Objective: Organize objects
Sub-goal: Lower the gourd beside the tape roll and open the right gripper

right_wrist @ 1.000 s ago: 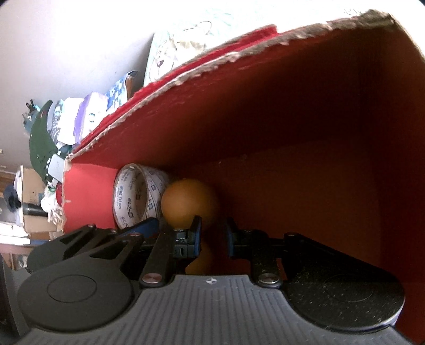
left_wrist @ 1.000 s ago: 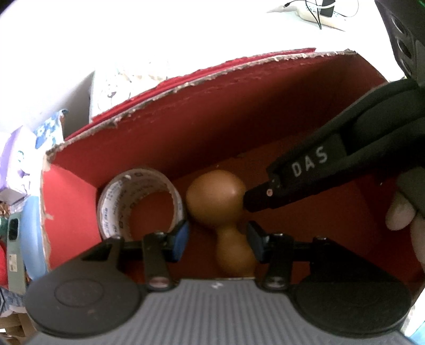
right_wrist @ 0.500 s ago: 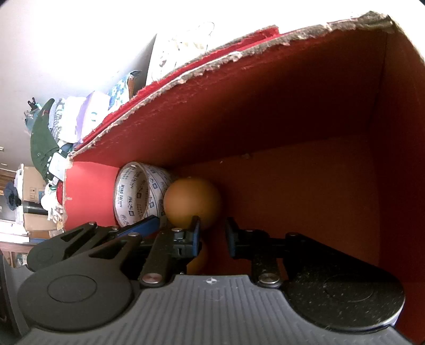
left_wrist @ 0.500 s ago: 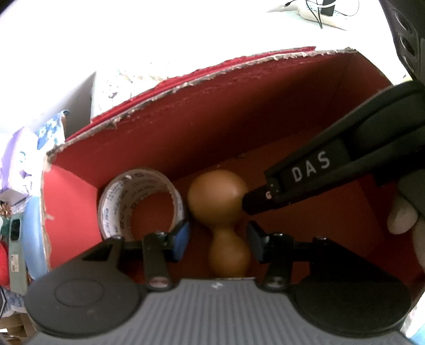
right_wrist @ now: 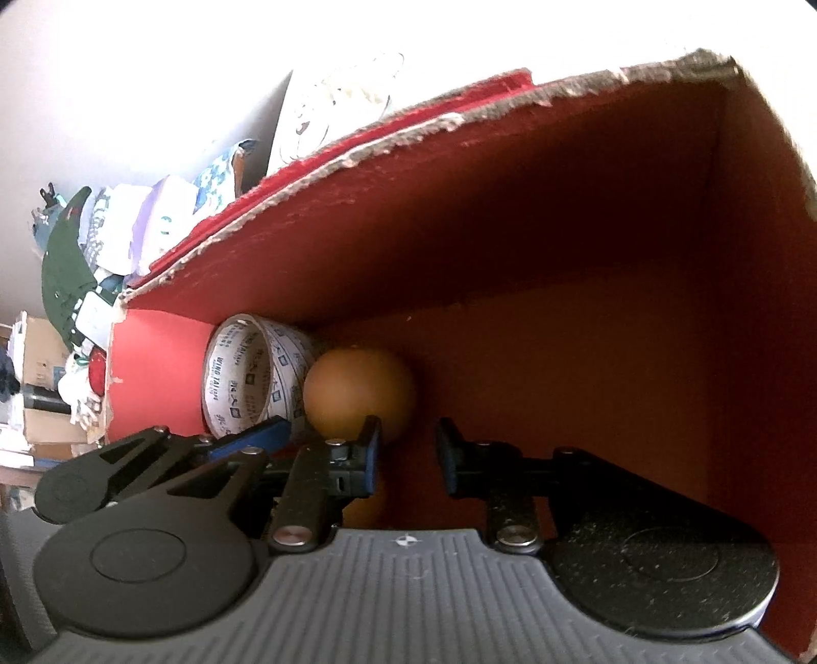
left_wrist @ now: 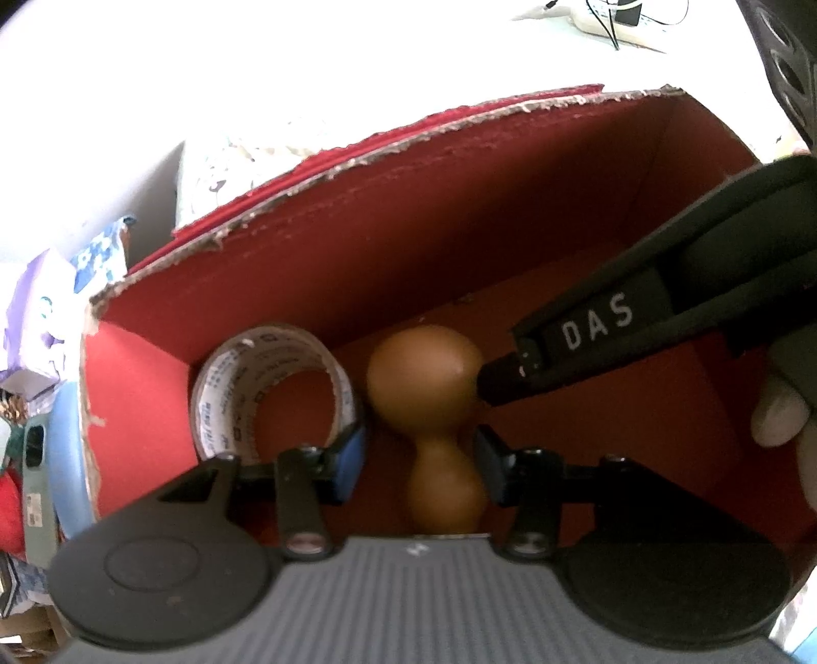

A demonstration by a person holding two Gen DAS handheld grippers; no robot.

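Red box (left_wrist: 459,265) holds tape roll (left_wrist: 270,393) and brown gourd (left_wrist: 424,388); both tools gape, right (right_wrist: 406,449) widening.

A white power strip with black cables (left_wrist: 620,15) is seen on the bright surface at the top right of the left wrist view. A purple-and-white printed packet (left_wrist: 30,311) and a light blue curved plastic rim (left_wrist: 69,459) are seen at the left edge. In the right wrist view, a dark green cap (right_wrist: 61,265) and a brown cardboard carton (right_wrist: 43,352) are seen among clutter at the left.
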